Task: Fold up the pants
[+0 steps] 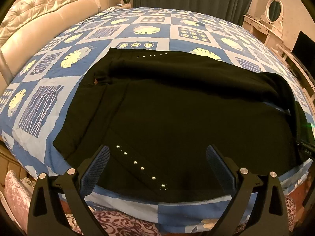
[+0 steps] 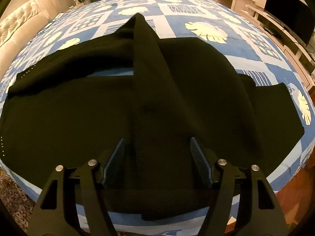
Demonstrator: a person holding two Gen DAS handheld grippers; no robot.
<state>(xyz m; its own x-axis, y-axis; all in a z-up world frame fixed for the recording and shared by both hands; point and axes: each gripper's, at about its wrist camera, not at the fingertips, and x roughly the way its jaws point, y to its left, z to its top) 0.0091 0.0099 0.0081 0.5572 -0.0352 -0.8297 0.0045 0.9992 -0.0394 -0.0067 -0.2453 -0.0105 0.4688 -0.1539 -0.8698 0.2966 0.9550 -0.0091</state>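
Black pants (image 1: pixel 177 108), blue patterned bedspread (image 1: pixel 49 102), cream headboard (image 1: pixel 39 19)

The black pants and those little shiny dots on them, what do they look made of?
The black pants look like soft, matte woven or knit cloth: they drape, crease and give no shine. The dots look like small metal studs or rhinestones, since they glint brightly in a row; which one is too small to tell.

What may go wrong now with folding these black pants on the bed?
1. The pants lie at the bed's near edge; a pull may drag them off.
2. A raised ridge of cloth may be folded in as a crease.
3. The left gripper, open, may pinch the studded strip alone.
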